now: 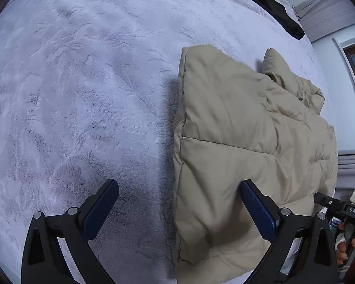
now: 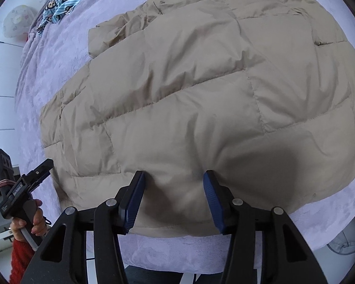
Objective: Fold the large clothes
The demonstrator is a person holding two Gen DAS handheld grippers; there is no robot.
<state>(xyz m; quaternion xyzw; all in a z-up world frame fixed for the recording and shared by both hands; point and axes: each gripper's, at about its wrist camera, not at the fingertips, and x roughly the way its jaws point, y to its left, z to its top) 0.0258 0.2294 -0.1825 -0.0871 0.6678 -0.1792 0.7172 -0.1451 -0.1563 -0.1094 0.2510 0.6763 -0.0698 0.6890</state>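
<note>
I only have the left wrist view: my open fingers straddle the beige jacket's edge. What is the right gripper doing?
Observer: The right gripper has a puffy fold of the jacket pinched between its pads, close to the near hem.
Operator: Anything else on the bed on that side?
Observer: A blue patterned cloth lies at the far corner of the lilac blanket, apart from the jacket.

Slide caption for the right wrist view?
Right gripper pinches the beige puffer jacket near its hem on a lilac blanket.
</note>
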